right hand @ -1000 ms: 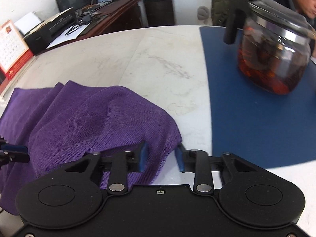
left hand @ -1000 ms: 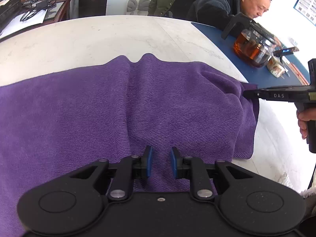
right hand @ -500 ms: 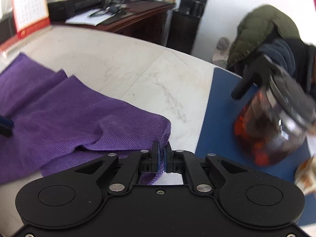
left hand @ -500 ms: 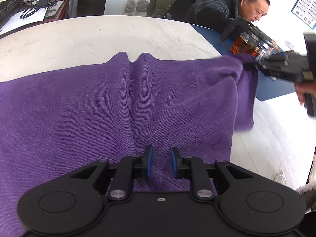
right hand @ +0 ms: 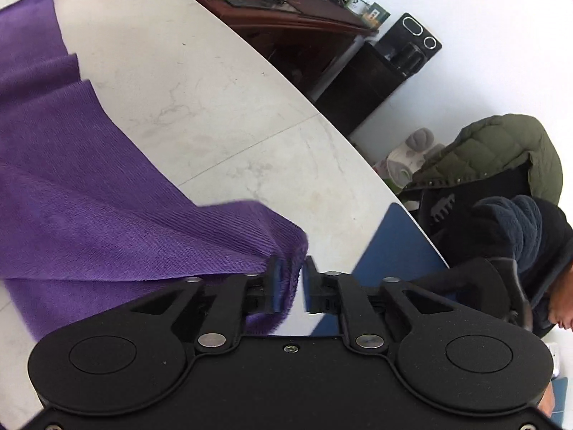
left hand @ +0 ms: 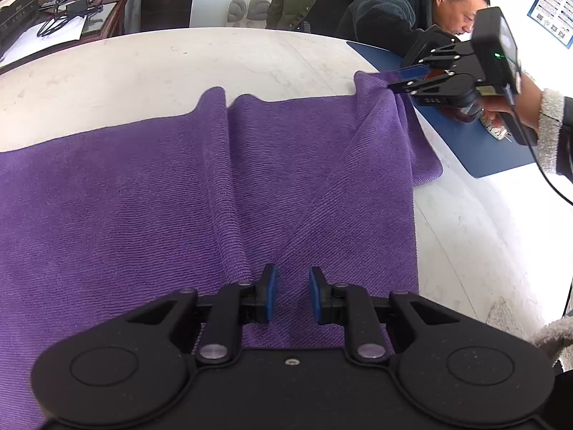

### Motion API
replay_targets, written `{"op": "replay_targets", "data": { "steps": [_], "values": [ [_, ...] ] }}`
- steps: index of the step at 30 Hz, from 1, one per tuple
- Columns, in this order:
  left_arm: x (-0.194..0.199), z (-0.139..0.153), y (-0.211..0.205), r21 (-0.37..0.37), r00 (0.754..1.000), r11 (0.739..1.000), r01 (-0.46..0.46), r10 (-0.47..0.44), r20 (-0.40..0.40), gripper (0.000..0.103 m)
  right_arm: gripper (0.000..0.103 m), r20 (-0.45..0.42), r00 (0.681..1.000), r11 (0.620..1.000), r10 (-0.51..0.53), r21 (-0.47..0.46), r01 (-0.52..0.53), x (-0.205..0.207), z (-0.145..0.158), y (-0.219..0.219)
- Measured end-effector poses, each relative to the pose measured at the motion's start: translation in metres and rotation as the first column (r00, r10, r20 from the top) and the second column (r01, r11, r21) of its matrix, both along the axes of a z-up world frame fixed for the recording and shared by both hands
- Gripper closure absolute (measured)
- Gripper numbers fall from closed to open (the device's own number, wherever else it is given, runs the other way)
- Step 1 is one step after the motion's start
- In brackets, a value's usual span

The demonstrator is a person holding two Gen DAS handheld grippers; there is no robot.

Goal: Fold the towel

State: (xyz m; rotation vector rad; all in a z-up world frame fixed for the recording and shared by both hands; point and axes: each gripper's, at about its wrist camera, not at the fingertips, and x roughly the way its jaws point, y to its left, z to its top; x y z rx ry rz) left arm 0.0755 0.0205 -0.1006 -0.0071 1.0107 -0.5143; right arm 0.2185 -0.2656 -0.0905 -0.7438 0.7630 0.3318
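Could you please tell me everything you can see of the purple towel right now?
The purple towel is ribbed, soft-looking cloth spread over the pale marble-look table, with one long crease running through it. Its far right corner is lifted and pulled taut by the right gripper, whose jaws have just been opening with the corner still between them. The left gripper sits at the near edge, fingers apart, cloth between them.

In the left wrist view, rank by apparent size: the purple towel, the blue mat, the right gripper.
1. Purple ribbed towel, by far the largest, though nearness to the camera inflates it.
2. Dark blue flat mat.
3. Black right gripper, looking close to the mat in area; that order is unsure.
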Motion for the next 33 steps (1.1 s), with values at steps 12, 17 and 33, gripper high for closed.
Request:
{"op": "replay_targets", "data": {
  "steps": [12, 17, 33],
  "values": [
    [0.002, 0.001, -0.006, 0.02, 1.0, 1.0, 0.006, -0.006, 0.009, 0.083, 0.055, -0.26, 0.906, 0.679, -0.335, 0.6, 0.423, -0.084, 0.037, -0.079],
    [0.004, 0.001, -0.015, 0.07, 0.999, 0.996, 0.05, -0.052, 0.015, 0.081, 0.055, -0.373, 0.875, 0.663, -0.308, 0.575, 0.479, -0.113, -0.007, -0.066],
    [0.003, 0.0, -0.012, 0.048, 0.999, 0.998, 0.038, -0.038, 0.006, 0.082, 0.098, -0.503, 0.849, 0.428, -0.16, 0.74, 0.519, -0.121, -0.018, -0.065]
  ]
}}
